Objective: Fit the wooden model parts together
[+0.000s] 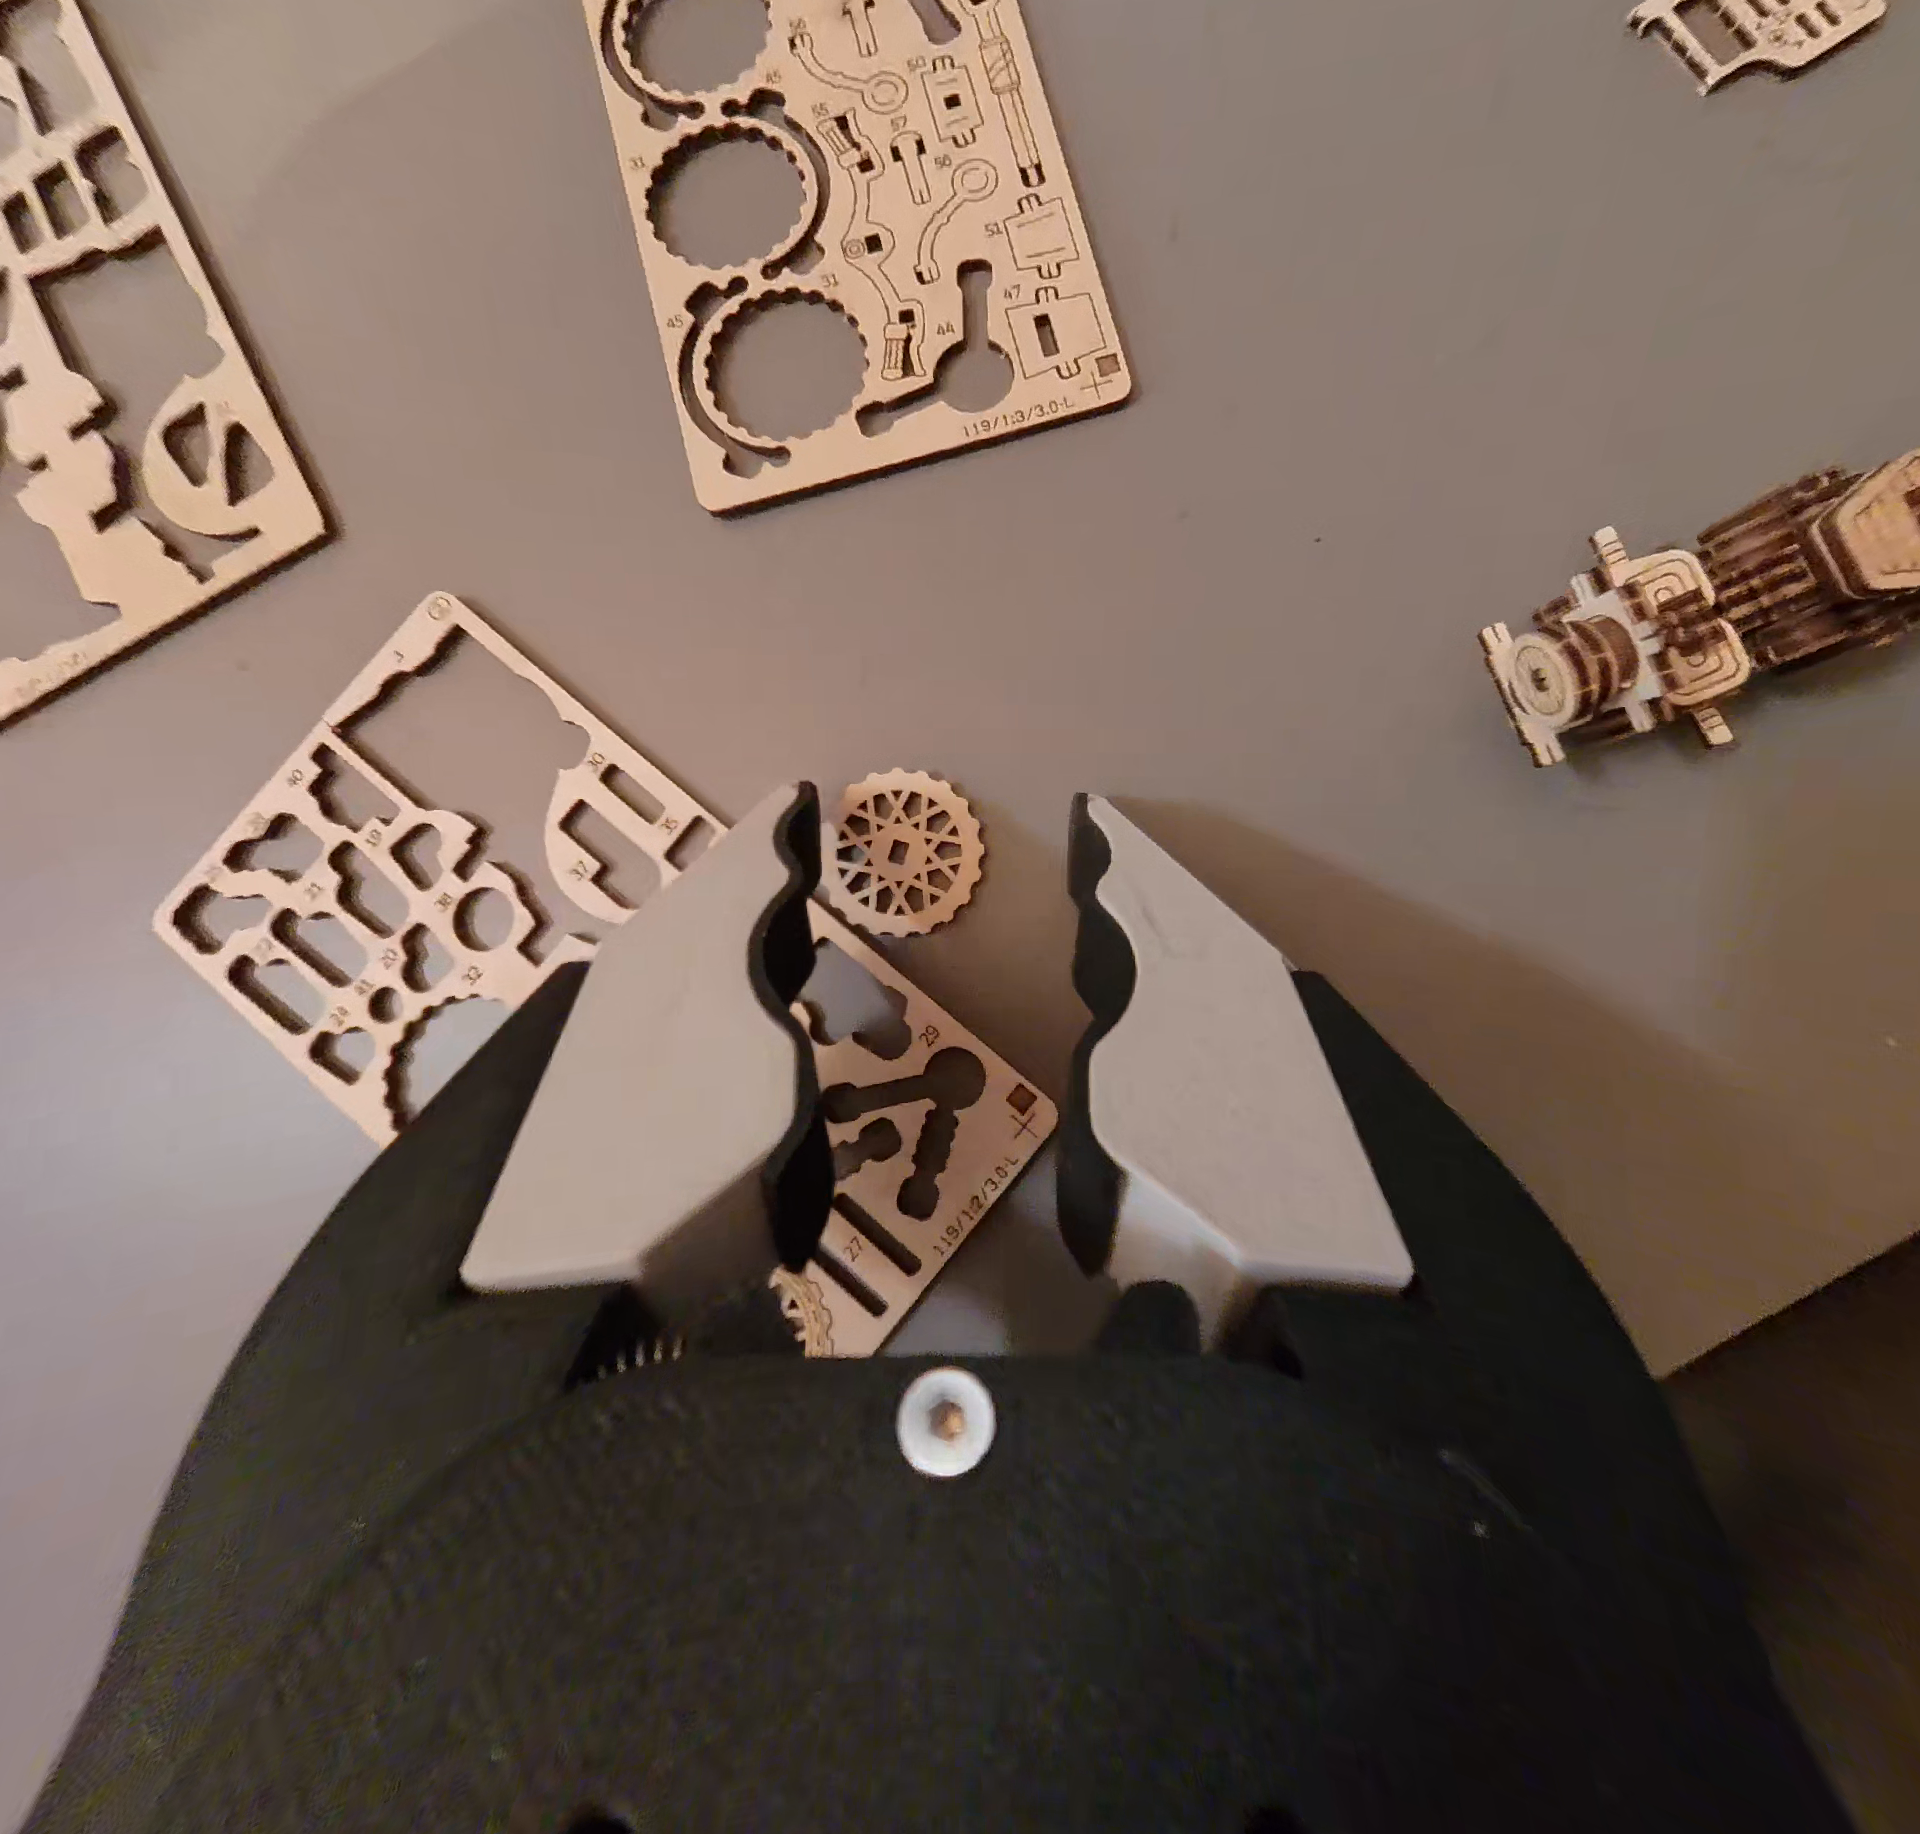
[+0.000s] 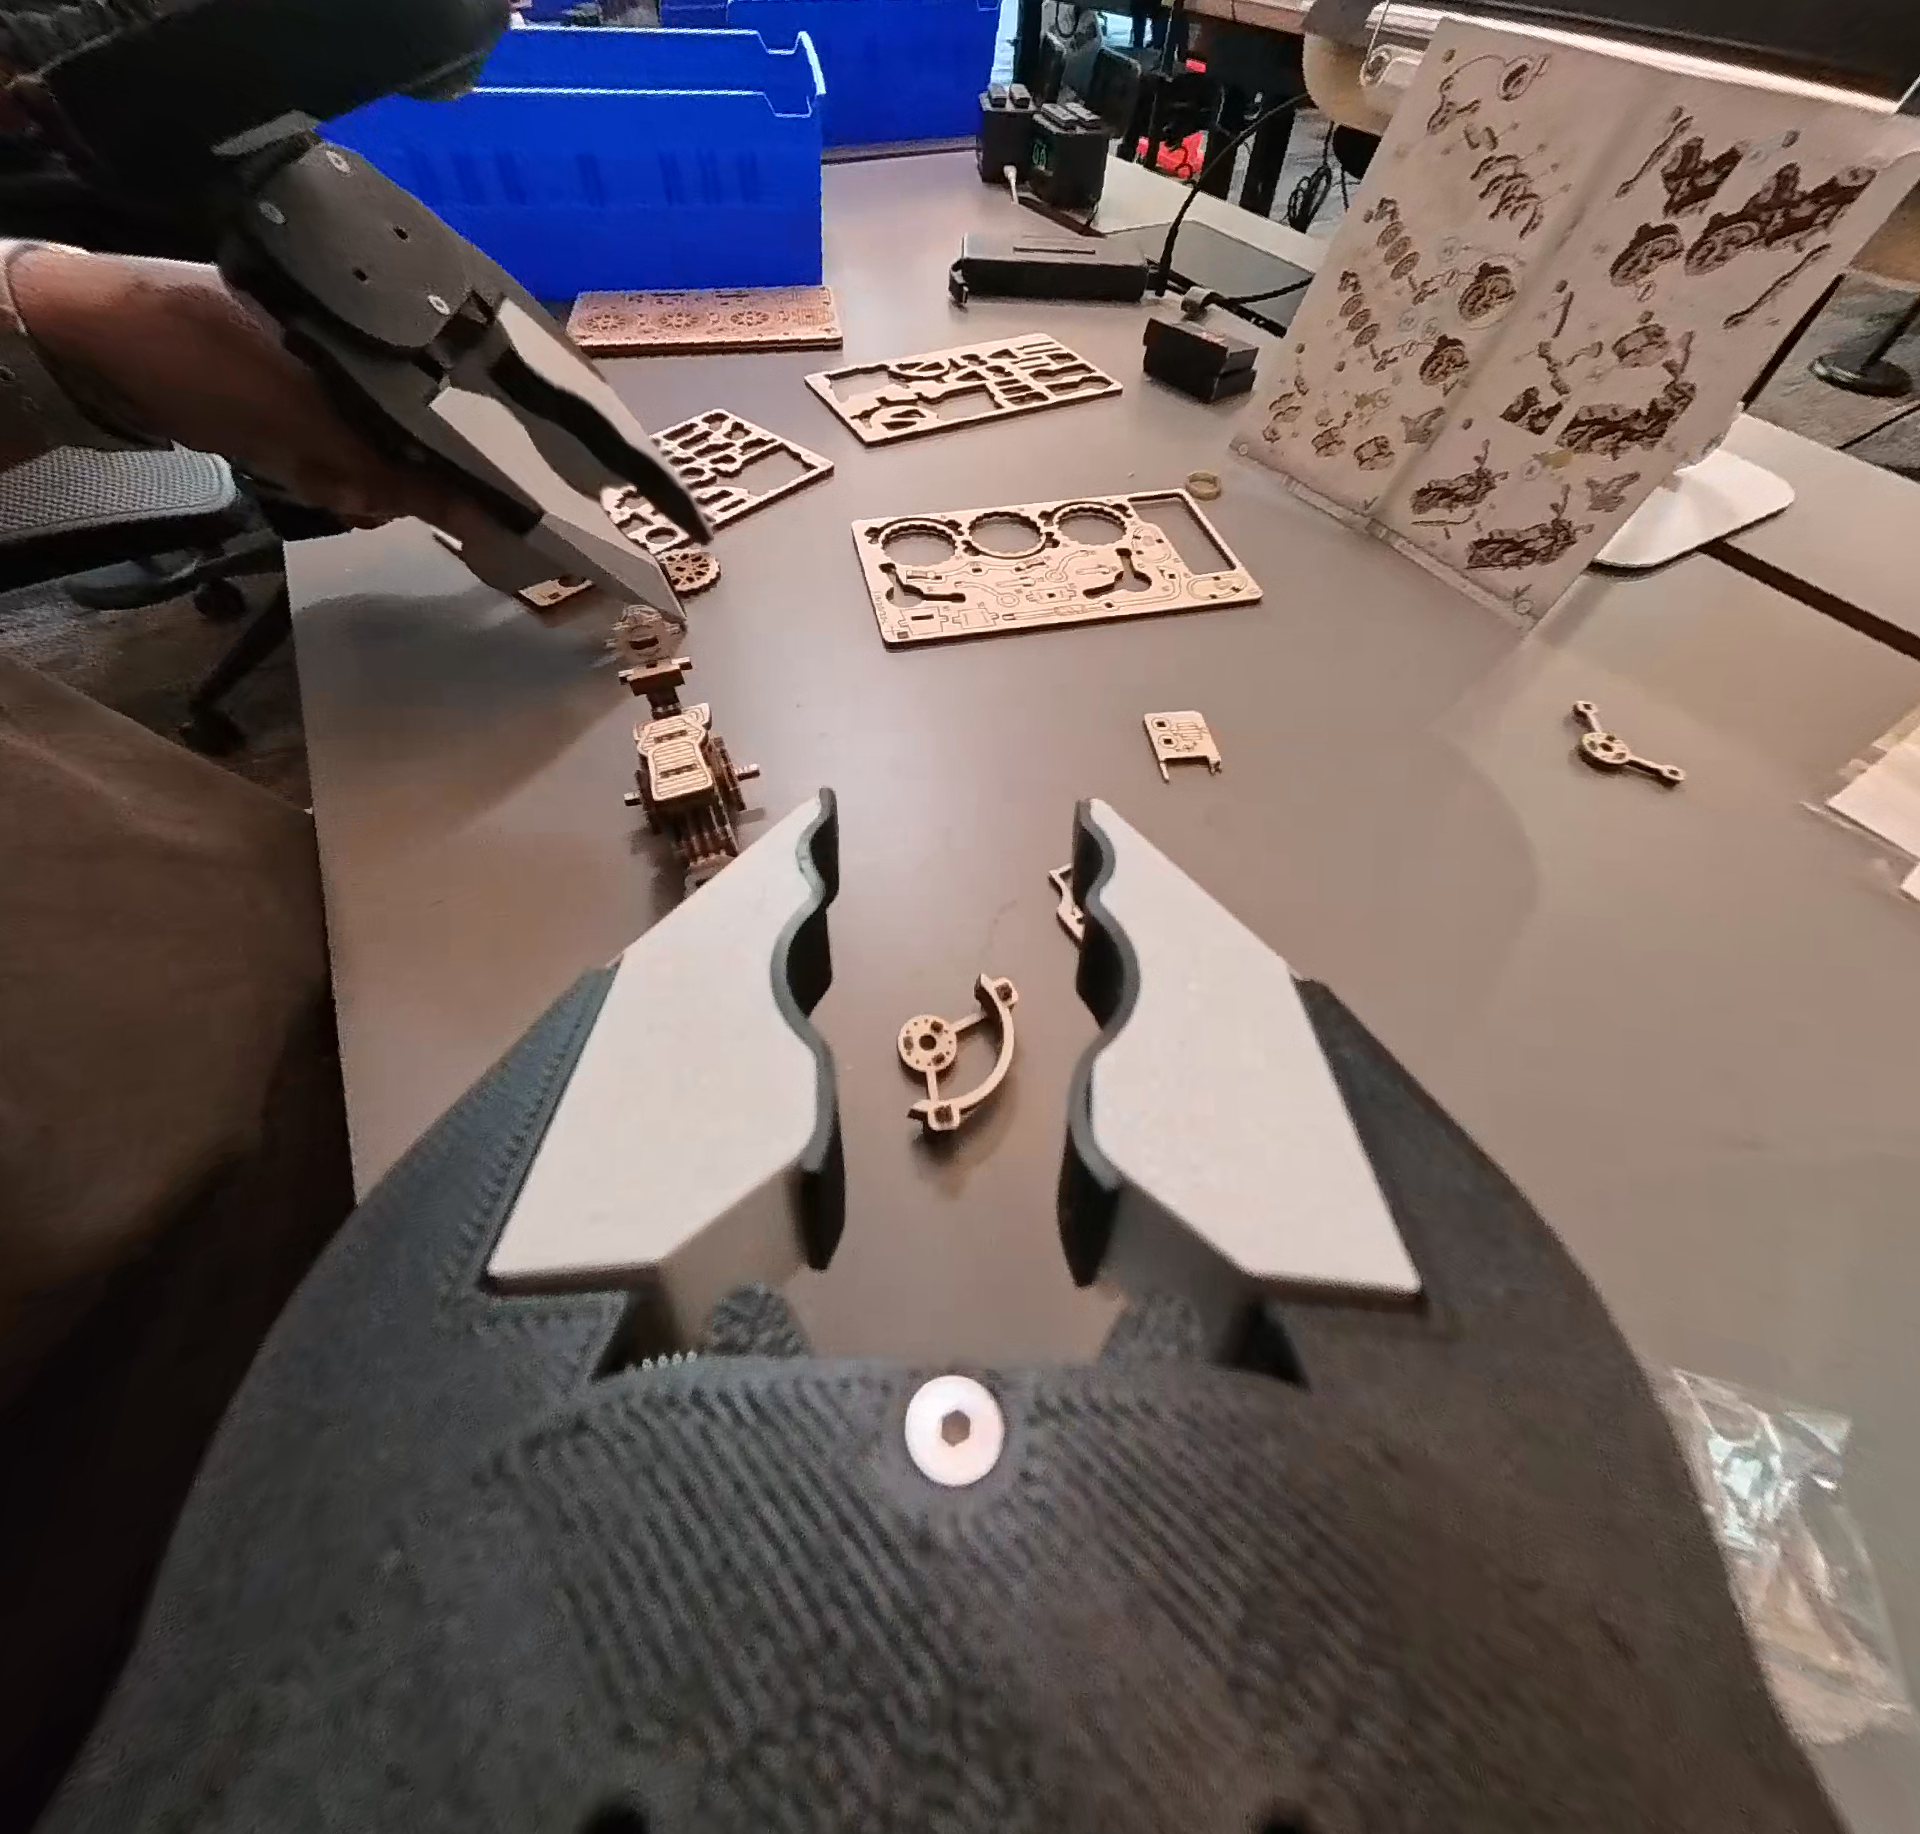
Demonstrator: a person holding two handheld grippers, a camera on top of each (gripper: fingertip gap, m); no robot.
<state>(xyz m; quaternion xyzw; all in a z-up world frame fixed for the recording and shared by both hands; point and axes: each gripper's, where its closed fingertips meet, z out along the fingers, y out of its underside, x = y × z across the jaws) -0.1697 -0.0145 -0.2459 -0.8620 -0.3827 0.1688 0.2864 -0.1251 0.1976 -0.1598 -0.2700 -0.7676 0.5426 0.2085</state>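
My left gripper [image 1: 940, 810] is open and empty, held above a small wooden gear wheel [image 1: 909, 851] that lies flat on the grey table. The gear also shows in the right wrist view [image 2: 689, 570], under the left gripper [image 2: 681, 569]. The half-built wooden model [image 1: 1704, 610] lies to the right; in the right wrist view it [image 2: 681, 776] sits just left of my right gripper. My right gripper [image 2: 954, 820] is open and empty, above a curved wooden part with a round hub [image 2: 961, 1052].
Punched-out wooden sheets lie around: one with round gear holes [image 1: 862, 195], one under the left fingers [image 1: 416, 911], one at far left [image 1: 114, 350]. Loose small parts [image 2: 1182, 742] [image 2: 1621, 745] lie right. An instruction sheet [image 2: 1558, 330] stands at back right; blue bins [image 2: 665, 153] stand behind.
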